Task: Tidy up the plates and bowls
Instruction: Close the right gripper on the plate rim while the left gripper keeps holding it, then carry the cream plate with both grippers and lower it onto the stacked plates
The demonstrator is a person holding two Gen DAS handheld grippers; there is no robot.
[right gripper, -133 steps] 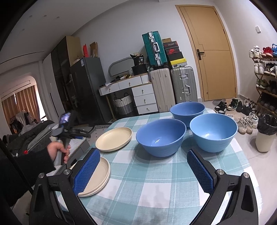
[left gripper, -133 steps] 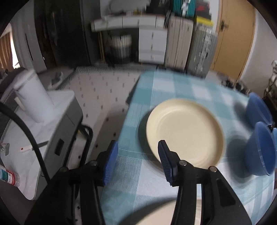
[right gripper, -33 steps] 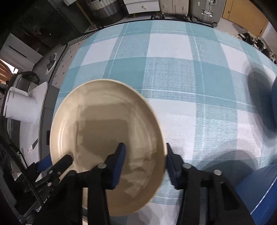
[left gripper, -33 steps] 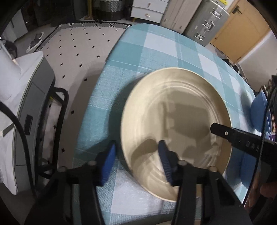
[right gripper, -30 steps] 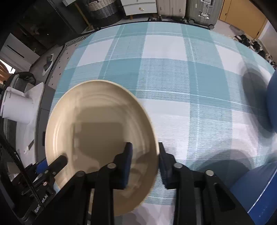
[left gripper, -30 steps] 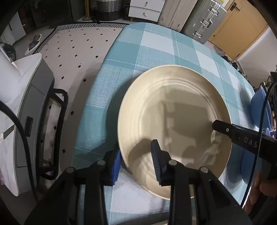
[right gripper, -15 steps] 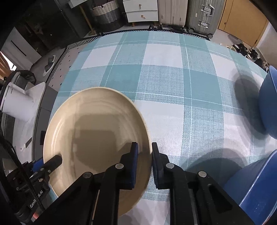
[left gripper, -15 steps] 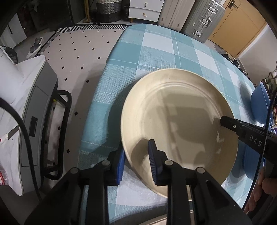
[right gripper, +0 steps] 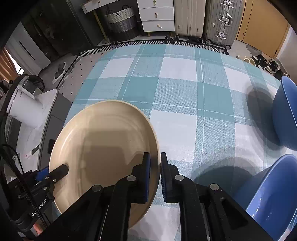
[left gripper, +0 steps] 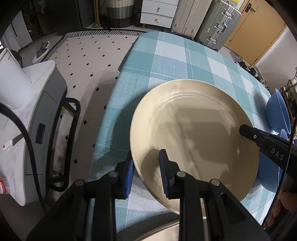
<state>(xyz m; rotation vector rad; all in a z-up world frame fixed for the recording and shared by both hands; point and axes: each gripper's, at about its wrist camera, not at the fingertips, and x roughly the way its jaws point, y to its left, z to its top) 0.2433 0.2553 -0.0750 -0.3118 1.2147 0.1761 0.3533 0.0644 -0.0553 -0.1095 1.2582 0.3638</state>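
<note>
A cream plate (left gripper: pixel 194 133) hangs slightly tilted over the left part of the checked tablecloth (left gripper: pixel 172 61), held at two opposite rims. My left gripper (left gripper: pixel 146 159) is shut on its near-left rim, one blue pad under and one inside. In the right wrist view the same plate (right gripper: pixel 104 148) has my right gripper (right gripper: pixel 155 157) on its right rim; the jaws are closing and the pads press on the rim. One left finger (right gripper: pixel 61 169) shows at the plate's far side. Blue bowls (right gripper: pixel 285 115) (right gripper: pixel 269 194) stand on the right.
The table's left edge (left gripper: pixel 111 96) drops to a tiled floor. A grey cabinet (left gripper: pixel 46 115) with a white jug (right gripper: pixel 22 109) stands beside it. Suitcases (right gripper: pixel 217 20) and drawers (right gripper: pixel 156 13) line the far wall. A hand (left gripper: pixel 284 207) shows at the lower right.
Both grippers have closed from open onto the plate's opposite rims. The plate has lifted a little off the cloth and tilted.
</note>
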